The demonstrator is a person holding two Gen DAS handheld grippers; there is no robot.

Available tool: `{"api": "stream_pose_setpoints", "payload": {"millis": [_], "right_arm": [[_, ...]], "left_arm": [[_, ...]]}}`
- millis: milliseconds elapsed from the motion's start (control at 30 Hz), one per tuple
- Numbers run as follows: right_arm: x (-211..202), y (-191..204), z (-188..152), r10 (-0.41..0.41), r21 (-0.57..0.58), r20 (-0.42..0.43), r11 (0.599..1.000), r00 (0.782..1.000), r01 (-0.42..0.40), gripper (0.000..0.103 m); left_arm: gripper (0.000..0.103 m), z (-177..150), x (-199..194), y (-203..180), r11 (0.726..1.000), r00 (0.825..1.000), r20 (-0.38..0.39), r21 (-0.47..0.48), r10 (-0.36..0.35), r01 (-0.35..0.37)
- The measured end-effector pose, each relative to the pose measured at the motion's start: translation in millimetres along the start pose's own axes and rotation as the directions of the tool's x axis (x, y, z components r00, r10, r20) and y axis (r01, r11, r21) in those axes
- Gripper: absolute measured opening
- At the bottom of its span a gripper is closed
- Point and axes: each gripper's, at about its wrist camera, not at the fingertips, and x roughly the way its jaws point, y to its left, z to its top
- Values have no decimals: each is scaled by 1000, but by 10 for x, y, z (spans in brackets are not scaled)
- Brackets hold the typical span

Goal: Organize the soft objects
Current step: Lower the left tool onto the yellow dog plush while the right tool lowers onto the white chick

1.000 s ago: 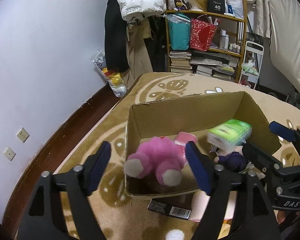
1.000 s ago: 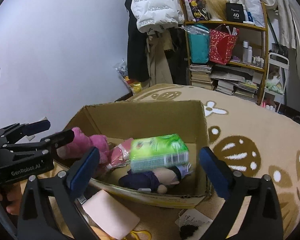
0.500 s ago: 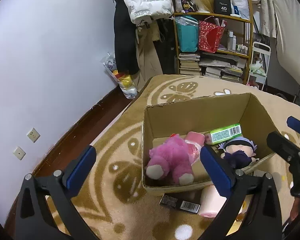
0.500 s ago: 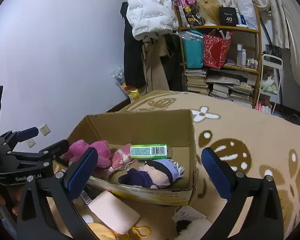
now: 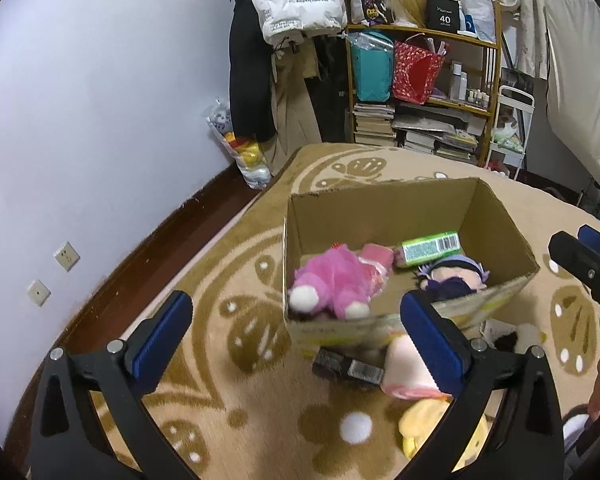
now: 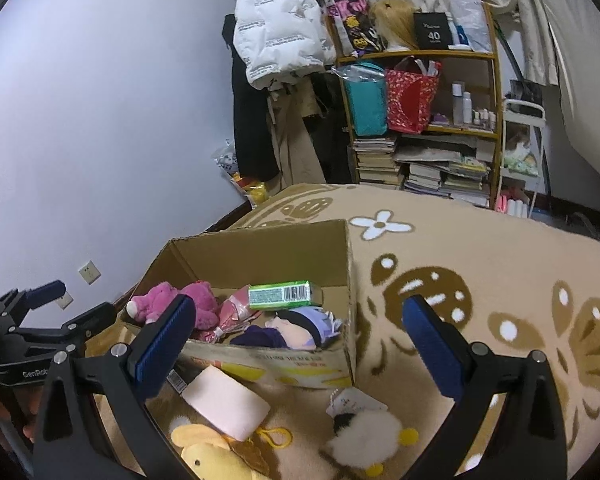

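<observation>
An open cardboard box (image 5: 384, 208) (image 6: 268, 244) sits on the patterned rug. Inside lie a pink plush (image 5: 332, 280) (image 6: 176, 302), a green tissue pack (image 5: 428, 246) (image 6: 284, 294), a pink packet (image 6: 234, 314) and a purple-haired doll (image 5: 456, 276) (image 6: 296, 326). In front of the box, on the rug, are a pale pink roll (image 6: 226, 402) (image 5: 406, 368), a yellow plush (image 6: 208, 454) (image 5: 432, 428), a white sheep plush (image 6: 364, 436) and a dark barcoded packet (image 5: 348, 366). My left gripper (image 5: 296, 338) is open and empty, back from the box's near-left corner. My right gripper (image 6: 300, 338) is open and empty at the near wall.
A wooden shelf (image 6: 420, 120) with bags, books and bottles stands at the back, beside hanging coats (image 6: 276, 48). A plastic bag (image 5: 244, 152) leans by the wall. Dark floor (image 5: 140, 264) borders the rug on the left. A white cart (image 6: 522, 152) stands right of the shelf.
The pink plush and the green tissue pack have dropped into the box. Both grippers have drawn back and up from the box, and the left jaws have opened wider.
</observation>
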Motion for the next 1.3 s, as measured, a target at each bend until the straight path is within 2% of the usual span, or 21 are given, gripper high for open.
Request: {"api": "stream_pose_setpoints", "payload": {"millis": [433, 667, 1000, 1300], "right_arm": [[-102, -163, -143, -4, 41, -58, 999, 998, 6, 103], [19, -226, -271, -11, 69, -130, 997, 991, 20, 103], [184, -290, -500, -25, 91, -229, 995, 973, 47, 103], [380, -394, -667, -38, 126, -336, 988, 941, 85, 103]], "left_arm": [[103, -214, -131, -146, 1000, 998, -57, 13, -18, 18], [103, -367, -111, -328, 998, 993, -109, 45, -38, 43], [103, -505, 73, -497, 994, 977, -195, 52, -81, 93], [103, -621, 310, -619, 987, 944, -296, 22, -146, 159]]}}
